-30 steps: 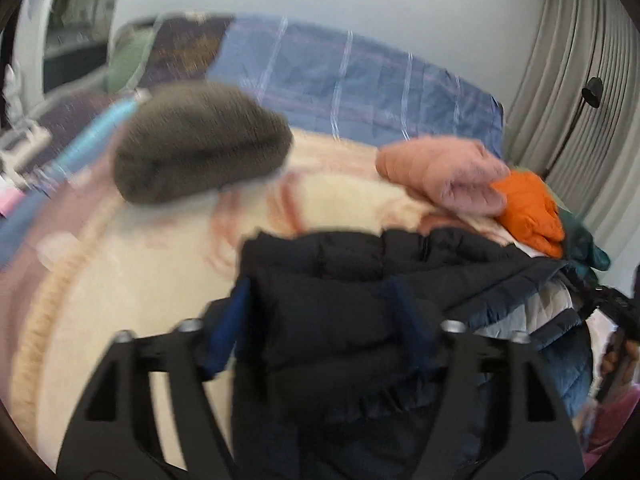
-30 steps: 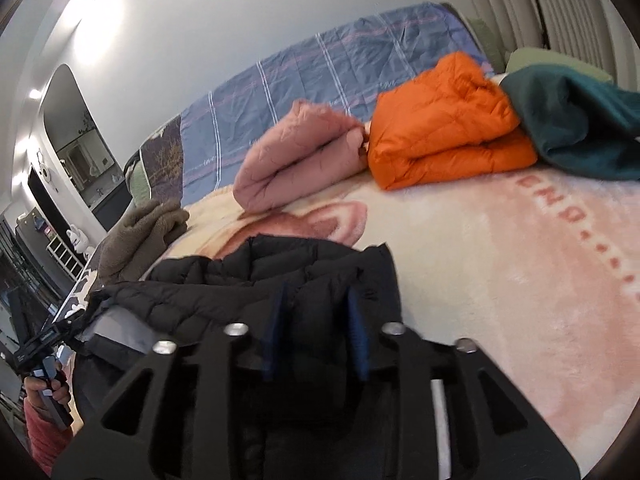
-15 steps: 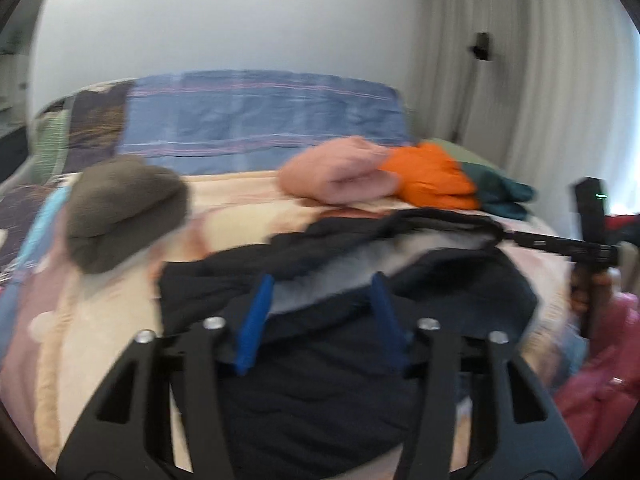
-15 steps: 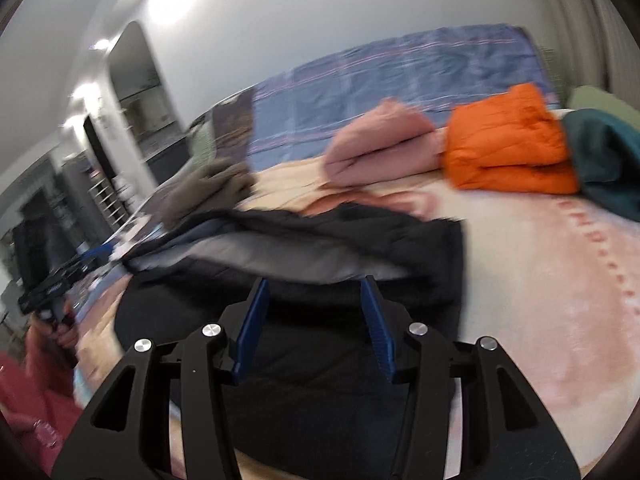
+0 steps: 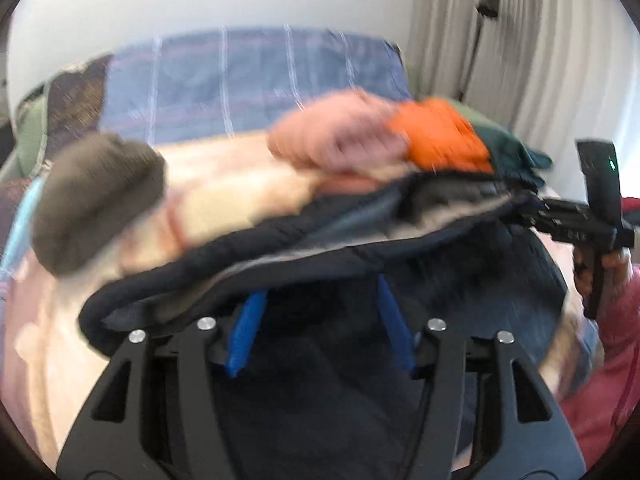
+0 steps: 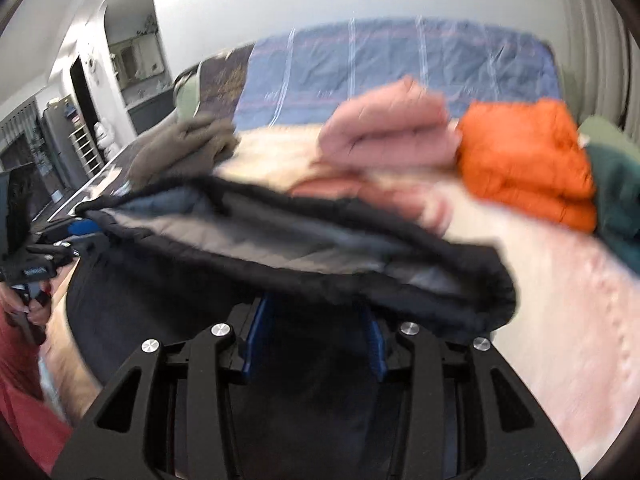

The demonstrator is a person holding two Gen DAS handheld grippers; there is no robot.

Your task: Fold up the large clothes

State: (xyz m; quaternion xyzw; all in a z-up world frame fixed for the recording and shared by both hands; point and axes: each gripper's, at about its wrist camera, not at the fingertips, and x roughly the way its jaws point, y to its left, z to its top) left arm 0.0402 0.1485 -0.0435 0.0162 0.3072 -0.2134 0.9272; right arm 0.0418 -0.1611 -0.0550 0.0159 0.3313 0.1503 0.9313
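Note:
A black puffer jacket with grey lining [image 5: 320, 248] lies across the near edge of the bed, its upper layer lifted and blurred; it also shows in the right wrist view [image 6: 304, 248]. My left gripper [image 5: 320, 296] stands open with its blue fingers [image 5: 246, 332] under the raised jacket edge, their tips hidden by it. My right gripper [image 6: 316, 304] is open too, its blue fingers [image 6: 256, 332] partly under the jacket's edge. Each view shows the other gripper at the jacket's far end: the right gripper [image 5: 576, 228], the left gripper [image 6: 44, 264].
Folded clothes sit behind on the bed: a brown-grey one [image 5: 92, 200] at left, a pink one [image 5: 340, 140], an orange one [image 5: 444, 136] and a dark green one [image 5: 516, 152] at right. A blue plaid cover [image 5: 248, 80] lies at the head. Curtains [image 5: 520, 40] hang at right.
Both grippers have dropped lower and closer to the jacket. The jacket's upper layer has risen and now covers the fingertips. Both views are blurred by motion.

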